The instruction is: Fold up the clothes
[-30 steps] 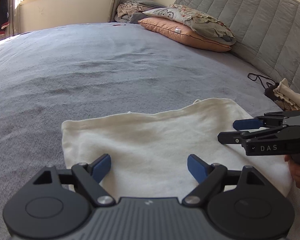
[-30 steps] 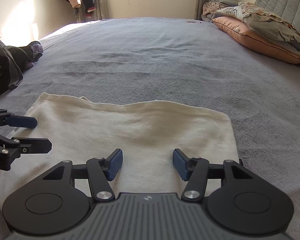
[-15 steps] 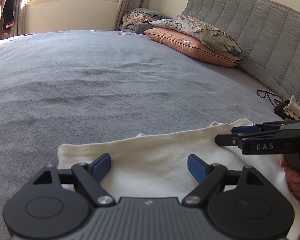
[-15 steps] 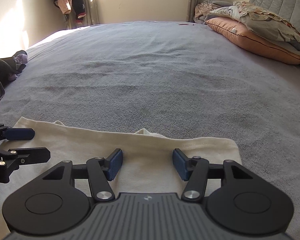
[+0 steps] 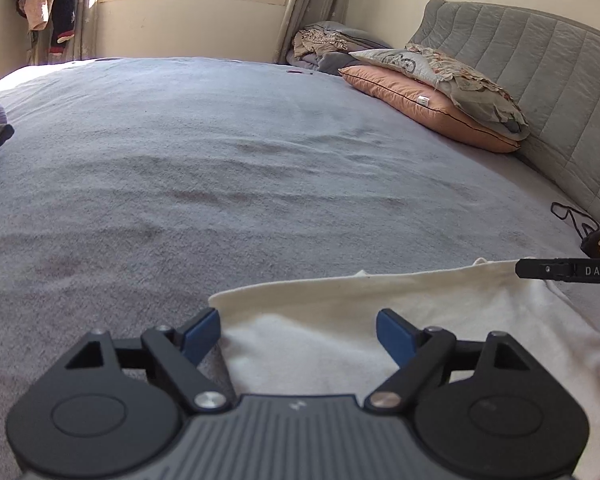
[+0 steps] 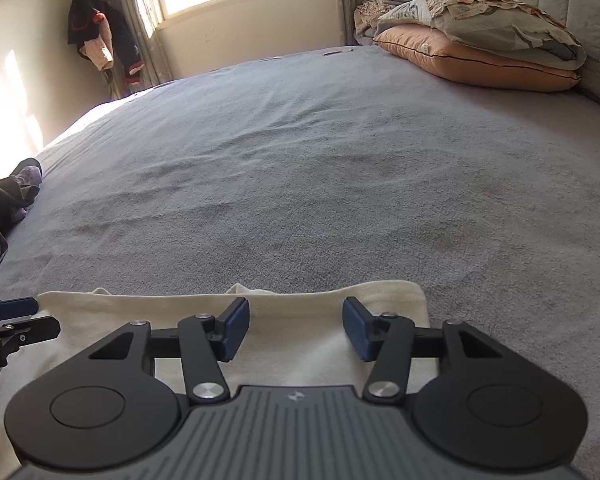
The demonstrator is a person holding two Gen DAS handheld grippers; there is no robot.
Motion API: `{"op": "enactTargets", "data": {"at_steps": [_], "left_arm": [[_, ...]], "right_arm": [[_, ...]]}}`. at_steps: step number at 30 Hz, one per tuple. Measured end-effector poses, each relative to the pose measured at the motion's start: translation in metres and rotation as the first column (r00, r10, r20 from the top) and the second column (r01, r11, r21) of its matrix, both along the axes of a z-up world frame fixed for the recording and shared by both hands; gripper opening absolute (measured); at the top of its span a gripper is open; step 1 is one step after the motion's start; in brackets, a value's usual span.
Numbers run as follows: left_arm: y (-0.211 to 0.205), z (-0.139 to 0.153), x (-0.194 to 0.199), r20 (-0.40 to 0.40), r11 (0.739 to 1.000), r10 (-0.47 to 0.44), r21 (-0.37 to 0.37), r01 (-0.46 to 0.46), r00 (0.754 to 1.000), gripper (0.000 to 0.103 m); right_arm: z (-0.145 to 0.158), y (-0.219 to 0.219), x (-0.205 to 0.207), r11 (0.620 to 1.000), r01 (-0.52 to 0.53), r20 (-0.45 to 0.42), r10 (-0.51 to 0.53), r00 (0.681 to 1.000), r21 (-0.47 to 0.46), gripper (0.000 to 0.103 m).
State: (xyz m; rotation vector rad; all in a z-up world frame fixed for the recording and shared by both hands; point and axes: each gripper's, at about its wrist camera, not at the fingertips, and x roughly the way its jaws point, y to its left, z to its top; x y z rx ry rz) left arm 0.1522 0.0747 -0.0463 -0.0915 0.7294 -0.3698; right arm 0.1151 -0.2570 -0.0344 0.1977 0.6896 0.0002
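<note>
- Cream garment (image 5: 400, 320) lay flat at the near edge of the grey bed (image 5: 240, 180), doubled or single unclear.
- Left tool (image 5: 298, 330) stood spread wide over its left corner, pinching nothing; a shallow bite there could slip.
- Right tool (image 6: 296, 330), likewise agape and empty, risked snagging the bed cover too.

I see a cream-white cloth (image 5: 380, 320) on the grey bed cover (image 5: 220, 160). My left gripper (image 5: 298, 332) and right gripper (image 6: 296, 328) are black, with blue pads (image 6: 236, 328). The lower pillow (image 5: 420, 100) is plain orange with a dark edge line; the upper pillow (image 5: 460, 76) is grey with a faded flower pattern. The headboard (image 5: 540, 72) is grey with stitched vertical stripes. The hanging clothes (image 6: 100, 40) are dark, pink and red.
</note>
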Motion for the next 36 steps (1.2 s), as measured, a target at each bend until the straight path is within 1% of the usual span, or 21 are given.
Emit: {"op": "enactTargets", "data": {"at_steps": [2,8,12,16,20,30,36], "left_arm": [[0.008,-0.001,-0.002,-0.032,0.999,0.018,-0.027,-0.019,0.999,0.088],[0.02,0.002,-0.018,-0.074,0.997,0.017,-0.075,-0.022,0.997,0.088],[0.026,0.002,-0.029,-0.105,0.993,0.013,-0.114,-0.025,0.994,0.088],[0.031,0.002,-0.038,-0.136,0.989,0.007,-0.149,-0.028,0.991,0.088],[0.037,0.002,-0.046,-0.143,0.984,-0.002,-0.175,-0.023,0.99,0.088],[0.043,-0.006,-0.066,-0.106,0.987,-0.065,-0.15,0.049,0.992,0.088],[0.052,-0.007,-0.075,-0.106,0.983,-0.086,-0.172,0.067,0.991,0.088]], "right_arm": [[0.004,-0.006,-0.004,1.0,0.021,0.002,-0.021,1.0,0.0,0.06],[0.015,-0.024,-0.026,0.997,0.064,0.007,-0.064,0.998,0.035,0.063],[0.02,-0.027,-0.04,0.998,0.06,-0.003,-0.06,0.998,0.021,0.064],[0.019,-0.025,-0.052,0.999,0.039,-0.034,-0.039,0.999,-0.003,0.064],[0.018,-0.026,-0.063,0.999,0.028,-0.06,-0.029,0.998,-0.018,0.064],[0.01,-0.034,-0.083,0.999,0.021,-0.11,-0.024,0.994,-0.034,0.064],[0.002,-0.039,-0.09,0.999,0.02,-0.134,-0.023,0.991,-0.027,0.064]]}}
